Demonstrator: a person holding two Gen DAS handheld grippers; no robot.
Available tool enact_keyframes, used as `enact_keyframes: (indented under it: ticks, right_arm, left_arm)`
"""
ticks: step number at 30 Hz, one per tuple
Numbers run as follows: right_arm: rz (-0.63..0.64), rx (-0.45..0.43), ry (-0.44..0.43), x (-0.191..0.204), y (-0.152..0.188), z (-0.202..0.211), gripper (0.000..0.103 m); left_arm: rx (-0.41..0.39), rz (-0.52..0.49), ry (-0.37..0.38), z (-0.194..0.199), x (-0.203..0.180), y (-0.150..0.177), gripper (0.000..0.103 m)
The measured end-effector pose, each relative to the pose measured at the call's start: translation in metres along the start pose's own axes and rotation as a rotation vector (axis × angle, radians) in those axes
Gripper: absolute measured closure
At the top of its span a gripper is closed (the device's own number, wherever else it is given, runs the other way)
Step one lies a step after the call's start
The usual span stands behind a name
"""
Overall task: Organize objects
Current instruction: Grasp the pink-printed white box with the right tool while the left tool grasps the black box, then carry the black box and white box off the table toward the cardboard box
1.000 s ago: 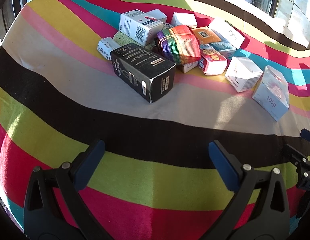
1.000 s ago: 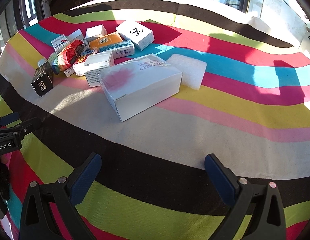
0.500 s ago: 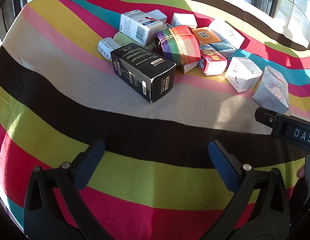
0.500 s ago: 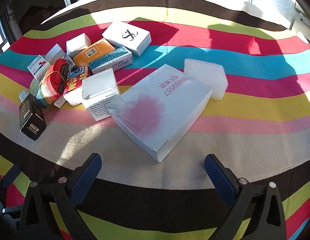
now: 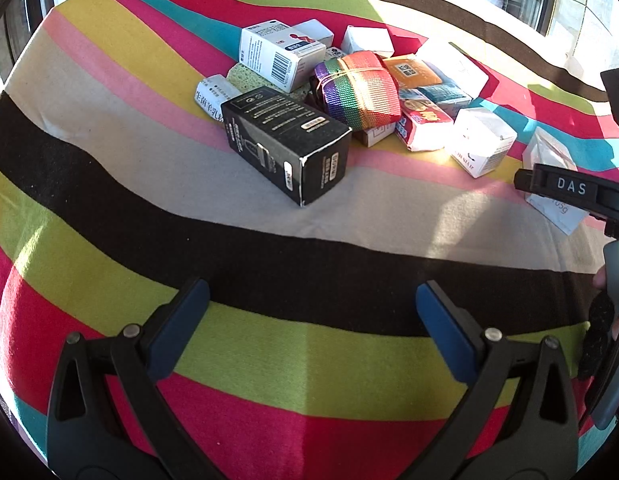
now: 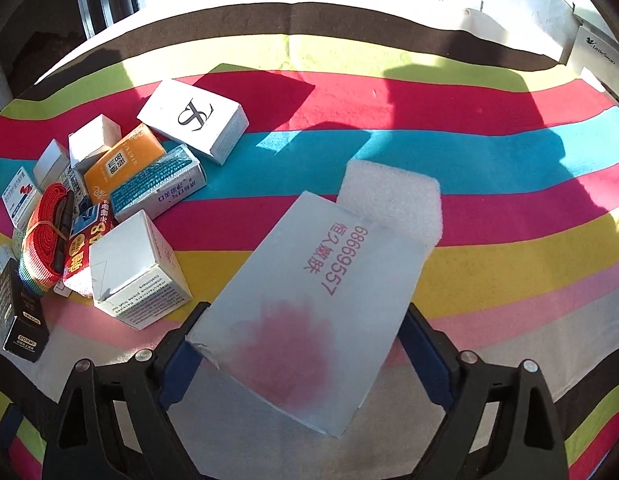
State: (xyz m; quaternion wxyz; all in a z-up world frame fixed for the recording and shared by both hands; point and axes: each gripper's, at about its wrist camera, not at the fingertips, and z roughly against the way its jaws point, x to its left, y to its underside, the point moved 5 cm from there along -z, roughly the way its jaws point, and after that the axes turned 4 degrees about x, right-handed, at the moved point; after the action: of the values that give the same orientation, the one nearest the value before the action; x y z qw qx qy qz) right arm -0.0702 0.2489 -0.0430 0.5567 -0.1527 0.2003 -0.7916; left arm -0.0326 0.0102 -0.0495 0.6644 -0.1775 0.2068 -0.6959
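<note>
Cloth on counter [image 6: 509,148]: broad wavy stripes in red, teal, pink, yellow, beige, dark brown, lime.

Large flat box [image 6: 309,304]: pale grey-white, pink blotch, pink printed digits and characters.

Foam pad [image 6: 393,196], at its 1 o'clock: plain white.

Box at 10 o'clock [image 6: 193,120]: white, black monogram.

Orange box [image 6: 123,162]: orange, dark characters.

Teal box [image 6: 157,186]: teal top, white side.

Webbing strap roll [image 5: 359,88]: rainbow bands, purple through red.

Long box [image 5: 285,140]: black, white print.

Tongs' pads [image 5: 177,328]: blue on black arms.
</note>
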Motion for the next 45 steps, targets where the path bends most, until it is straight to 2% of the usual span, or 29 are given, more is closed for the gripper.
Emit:
enact_keyframes:
  ticks: [3, 6, 8, 10, 11, 14, 17, 19, 21, 24, 25, 27, 29, 31, 33, 34, 35, 36, 37, 41, 43, 45]
  right_arm:
    - [0.079, -0.013, -0.049, -0.017, 0.017, 0.014, 0.031]
    - [0.19, -0.048, -0.077, -0.028, 0.039, 0.029, 0.033]
    - [0.221, -0.043, -0.115, -0.033, 0.054, 0.039, 0.033]
    - [0.241, -0.04, -0.112, -0.037, 0.064, 0.045, 0.033]
    - [0.231, -0.037, -0.107, -0.041, 0.06, 0.041, 0.031]
    - [0.176, -0.005, -0.071, -0.045, 0.046, 0.029, 0.012]
    - [0.153, 0.003, -0.075, -0.043, 0.035, 0.019, 0.011]
    - [0.159, -0.012, -0.077, -0.041, 0.035, 0.021, 0.016]
    - [0.171, -0.045, -0.081, -0.039, 0.037, 0.026, 0.036]
    - [0.188, -0.065, -0.053, -0.036, 0.039, 0.028, 0.036]
    - [0.189, -0.064, -0.054, -0.036, 0.038, 0.027, 0.036]
    - [0.173, -0.057, -0.074, -0.038, 0.037, 0.026, 0.036]
    - [0.167, -0.055, -0.086, -0.04, 0.037, 0.026, 0.036]
    - [0.171, -0.057, -0.082, -0.039, 0.038, 0.027, 0.036]
    - [0.169, -0.058, -0.085, -0.04, 0.038, 0.027, 0.036]
    - [0.169, -0.058, -0.086, -0.04, 0.038, 0.027, 0.036]
    - [0.168, -0.059, -0.086, -0.04, 0.039, 0.027, 0.036]
    - [0.168, -0.059, -0.087, -0.04, 0.039, 0.028, 0.036]
    - [0.168, -0.059, -0.089, -0.04, 0.039, 0.027, 0.036]
    - [0.163, -0.056, -0.107, -0.041, 0.038, 0.028, 0.034]
    - [0.16, -0.057, -0.116, -0.042, 0.039, 0.029, 0.033]
    - [0.166, -0.051, -0.115, -0.041, 0.039, 0.028, 0.029]
  left_arm:
    - [0.0, -0.001, 0.001, 0.0, 0.0, 0.0, 0.0]
    - [-0.001, -0.001, 0.0, 0.0, 0.0, 0.0, 0.0]
    - [0.0, 0.0, 0.0, 0.0, 0.001, 0.0, 0.0]
    - [-0.001, 0.0, -0.001, -0.001, 0.001, 0.0, 0.0]
    - [-0.001, 0.0, -0.001, -0.001, 0.001, -0.001, 0.0]
    - [0.0, 0.001, -0.004, -0.001, 0.001, -0.001, 0.0]
    - [0.014, 0.0, -0.003, 0.0, 0.003, -0.001, 0.0]
    - [0.037, 0.016, -0.008, 0.0, 0.006, -0.002, 0.0]
    - [0.056, 0.064, 0.006, 0.0, 0.009, -0.005, 0.0]
    - [0.064, 0.179, 0.087, 0.0, 0.014, -0.02, 0.0]
    - [0.055, 0.204, 0.091, 0.0, 0.013, -0.028, 0.0]
    - [0.019, 0.212, 0.05, 0.0, 0.009, -0.047, 0.0]
    - [-0.008, 0.204, -0.034, -0.008, 0.005, -0.068, 0.0]
    - [-0.003, 0.242, -0.115, -0.021, 0.01, -0.082, 0.0]
    - [0.011, 0.304, -0.137, -0.033, 0.023, -0.09, 0.0]
    - [0.013, 0.332, -0.118, -0.037, 0.028, -0.091, 0.008]
    - [0.02, 0.346, -0.089, -0.039, 0.03, -0.09, 0.034]
    - [0.03, 0.344, -0.089, -0.04, 0.031, -0.087, 0.046]
    - [0.019, 0.317, -0.123, -0.036, 0.032, -0.084, 0.061]
    - [0.004, 0.262, -0.078, -0.021, 0.031, -0.058, 0.06]
    - [0.0, 0.238, -0.031, -0.011, 0.031, -0.041, 0.06]
    - [-0.002, 0.205, -0.01, -0.003, 0.031, -0.027, 0.06]
